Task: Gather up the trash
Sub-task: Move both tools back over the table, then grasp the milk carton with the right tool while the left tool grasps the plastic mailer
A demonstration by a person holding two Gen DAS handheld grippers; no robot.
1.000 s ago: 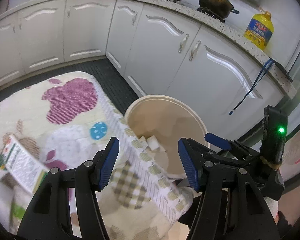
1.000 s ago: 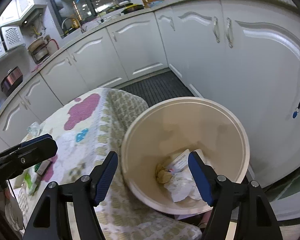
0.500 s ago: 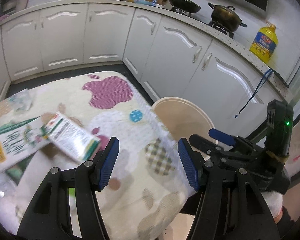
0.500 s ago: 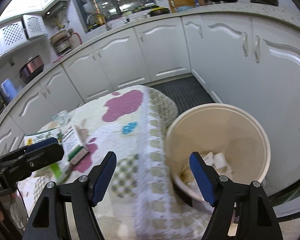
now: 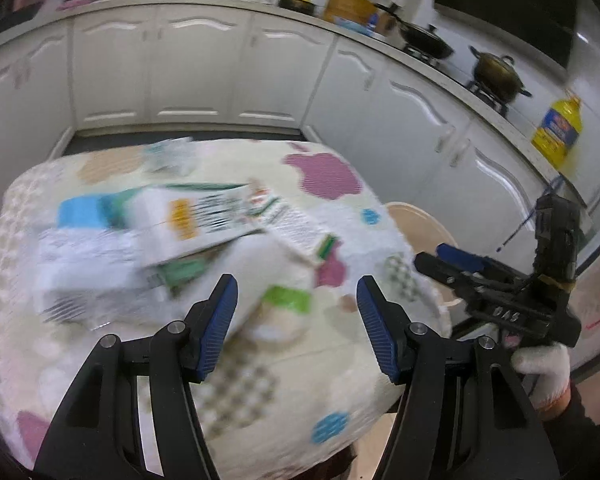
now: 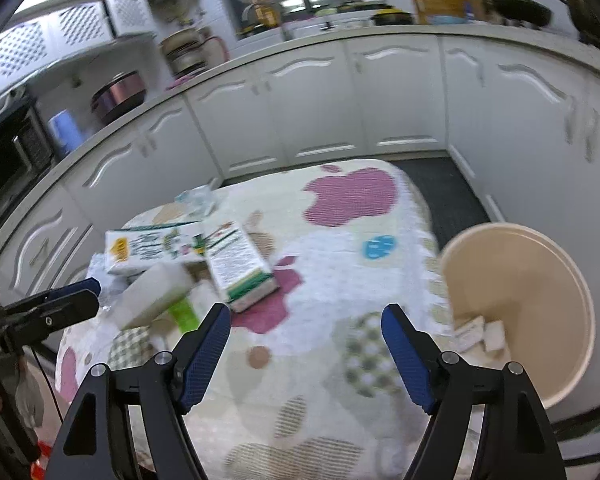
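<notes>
Several pieces of trash lie on the patterned tablecloth [image 6: 340,248]: a long white and green carton [image 6: 152,246], a smaller printed carton [image 6: 240,268], a plain white box [image 6: 156,294] and crumpled clear plastic [image 6: 198,200]. The left wrist view shows the same cartons [image 5: 204,220], blurred. My left gripper [image 5: 296,292] hovers over the table's near side; its jaws are opening with nothing between them. My right gripper [image 6: 306,316] hangs above the cloth left of the beige bin [image 6: 516,308]; its jaws are also opening on nothing. Scraps [image 6: 480,332] lie inside the bin.
White kitchen cabinets [image 5: 188,72] wrap around behind the table. On the counter stand pots [image 5: 496,74] and a yellow oil bottle [image 5: 556,128]. A dark floor mat [image 6: 444,192] runs between table and cabinets. A white-gloved hand [image 5: 544,368] holds the right gripper.
Both grippers have swung left, away from the bin and over the table. The cartons have come into full view and the bin has slid to the right edge. Both jaws stand slightly wider.
</notes>
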